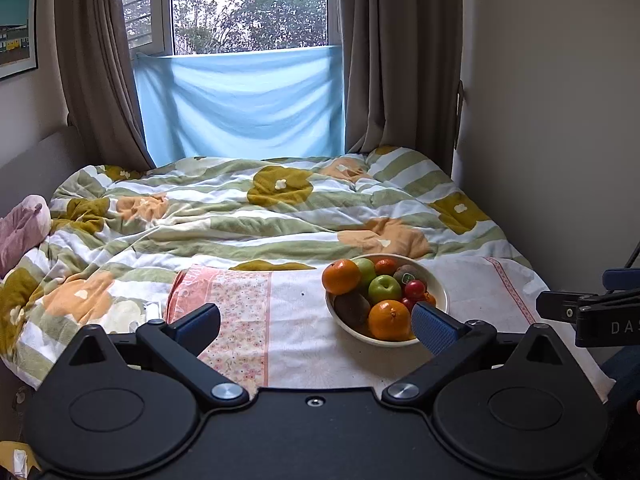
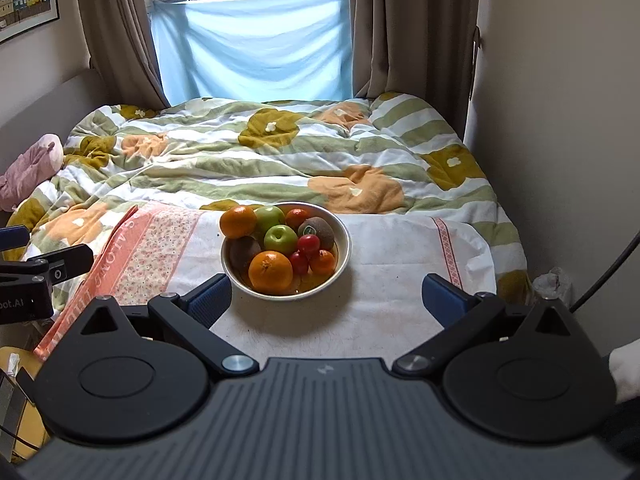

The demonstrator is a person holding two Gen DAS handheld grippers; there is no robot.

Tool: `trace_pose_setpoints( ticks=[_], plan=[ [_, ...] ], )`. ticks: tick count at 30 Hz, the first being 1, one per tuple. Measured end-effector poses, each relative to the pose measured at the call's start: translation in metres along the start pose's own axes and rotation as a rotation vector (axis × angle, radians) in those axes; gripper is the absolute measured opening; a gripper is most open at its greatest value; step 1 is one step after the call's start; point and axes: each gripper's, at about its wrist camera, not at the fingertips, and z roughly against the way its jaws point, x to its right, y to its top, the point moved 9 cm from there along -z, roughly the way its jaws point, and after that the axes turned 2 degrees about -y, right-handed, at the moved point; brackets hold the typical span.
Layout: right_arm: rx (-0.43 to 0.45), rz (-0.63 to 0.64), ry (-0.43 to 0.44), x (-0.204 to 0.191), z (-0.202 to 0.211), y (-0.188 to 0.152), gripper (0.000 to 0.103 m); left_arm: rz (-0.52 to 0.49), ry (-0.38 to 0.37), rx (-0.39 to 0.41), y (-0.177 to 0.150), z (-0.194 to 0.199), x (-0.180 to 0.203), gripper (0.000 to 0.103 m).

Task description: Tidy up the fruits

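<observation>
A pale bowl (image 1: 438,285) (image 2: 345,236) full of fruit sits on a white cloth on the bed. It holds oranges (image 1: 389,319) (image 2: 271,272), green apples (image 1: 384,288) (image 2: 280,238), kiwis (image 1: 352,309) (image 2: 319,231) and small red fruits (image 1: 414,289) (image 2: 308,245). My left gripper (image 1: 318,326) is open and empty, low before the bowl, its right fingertip in front of the bowl's near rim. My right gripper (image 2: 326,300) is open and empty, just short of the bowl.
The white cloth (image 1: 304,344) (image 2: 388,280) with a pink floral band (image 1: 236,304) (image 2: 156,252) covers the near bed. A rumpled flowered duvet (image 1: 240,208) (image 2: 240,152) lies behind. A pink plush (image 1: 20,228) (image 2: 28,168) lies at left. The wall is close on the right.
</observation>
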Motion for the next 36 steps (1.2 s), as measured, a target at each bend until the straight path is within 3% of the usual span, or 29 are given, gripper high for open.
trace_pose_setpoints(
  ticks=[11,36],
  plan=[
    [-0.018,0.011,-0.004,0.013,0.017,-0.029,0.103,0.012,0.031,-0.007,-0.018,0.02,0.013,0.103],
    [-0.013,-0.007,0.02,0.022,0.023,-0.032,0.103,0.02,0.054,0.008,-0.022,0.031,0.024,0.103]
  ],
)
